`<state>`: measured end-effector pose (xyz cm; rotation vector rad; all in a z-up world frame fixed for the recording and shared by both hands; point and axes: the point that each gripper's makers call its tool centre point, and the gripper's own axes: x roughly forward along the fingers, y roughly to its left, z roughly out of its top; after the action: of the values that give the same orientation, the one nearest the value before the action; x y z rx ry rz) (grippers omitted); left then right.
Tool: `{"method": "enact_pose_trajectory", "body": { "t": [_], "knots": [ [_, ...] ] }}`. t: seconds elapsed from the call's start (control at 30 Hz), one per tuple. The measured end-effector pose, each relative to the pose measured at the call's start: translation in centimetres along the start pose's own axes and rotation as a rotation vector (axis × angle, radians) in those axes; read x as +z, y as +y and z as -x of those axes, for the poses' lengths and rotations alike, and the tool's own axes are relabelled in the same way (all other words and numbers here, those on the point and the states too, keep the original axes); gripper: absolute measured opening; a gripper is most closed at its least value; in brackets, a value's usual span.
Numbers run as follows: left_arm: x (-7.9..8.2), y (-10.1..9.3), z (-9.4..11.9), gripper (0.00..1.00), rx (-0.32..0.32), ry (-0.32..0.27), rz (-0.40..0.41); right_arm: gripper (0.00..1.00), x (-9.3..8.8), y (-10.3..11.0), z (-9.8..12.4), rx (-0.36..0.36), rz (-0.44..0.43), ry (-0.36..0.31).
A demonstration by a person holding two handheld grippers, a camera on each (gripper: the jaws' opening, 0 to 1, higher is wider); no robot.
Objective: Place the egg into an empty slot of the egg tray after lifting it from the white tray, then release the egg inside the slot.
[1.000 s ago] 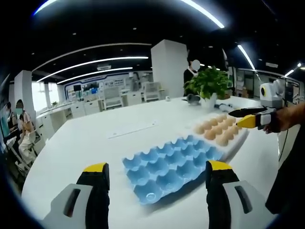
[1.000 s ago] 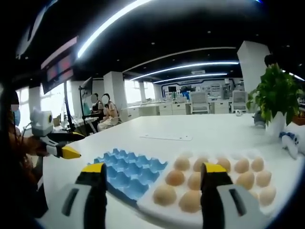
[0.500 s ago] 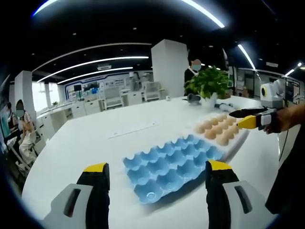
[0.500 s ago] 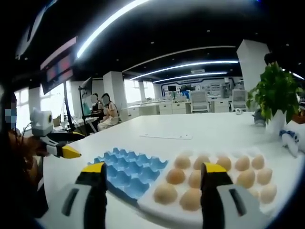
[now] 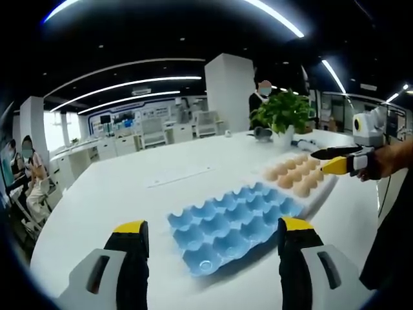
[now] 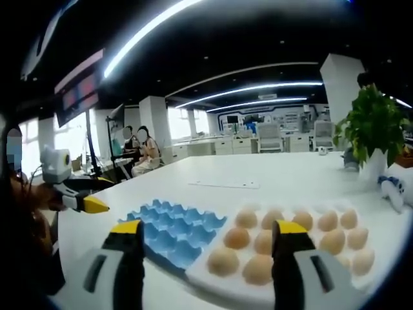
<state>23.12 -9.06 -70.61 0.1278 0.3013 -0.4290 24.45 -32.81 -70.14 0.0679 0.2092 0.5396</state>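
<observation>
A blue egg tray (image 5: pixel 232 223) with bare slots lies on the white table, just beyond my open left gripper (image 5: pixel 213 236). Behind it to the right, a white tray (image 5: pixel 322 190) carries several tan eggs (image 5: pixel 293 174). The right gripper (image 5: pixel 335 159) hovers near that tray's far end, jaws apart. In the right gripper view, my open right gripper (image 6: pixel 205 236) hangs over the near eggs (image 6: pixel 258 266) of the white tray (image 6: pixel 213 287), with the blue egg tray (image 6: pixel 171 236) to the left. The left gripper (image 6: pixel 84 197) shows at the left, held by a hand. Neither holds anything.
A potted green plant (image 5: pixel 284 116) stands at the table's far side, also seen as a plant (image 6: pixel 374 132) on the right. A flat paper sheet (image 5: pixel 181 174) lies mid-table. People sit at desks behind. A dark sleeve (image 5: pixel 393 245) fills the right edge.
</observation>
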Motion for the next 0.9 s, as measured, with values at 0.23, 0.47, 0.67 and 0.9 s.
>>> {"method": "enact_pose_trajectory", "body": {
  "t": [0.23,0.47,0.67,0.9],
  "knots": [
    [0.6,0.0,0.2,0.84,0.007,-0.027,-0.012,0.83,0.4,-0.7,1.1,-0.038,0.006,-0.022],
    [-0.8,-0.2,0.3,0.84,-0.001,0.012,-0.001,0.83,-1.0,-1.4,2.1,-0.076,0.024,0.016],
    [-0.7,0.3,0.4,0.84,0.02,0.016,0.009,0.79,-1.0,-2.2,1.6,-0.127,0.037,0.021],
    [-0.7,0.8,0.3,0.83,0.032,0.014,0.028,0.77,-1.2,-2.3,1.3,-0.131,0.054,0.048]
  ]
}}
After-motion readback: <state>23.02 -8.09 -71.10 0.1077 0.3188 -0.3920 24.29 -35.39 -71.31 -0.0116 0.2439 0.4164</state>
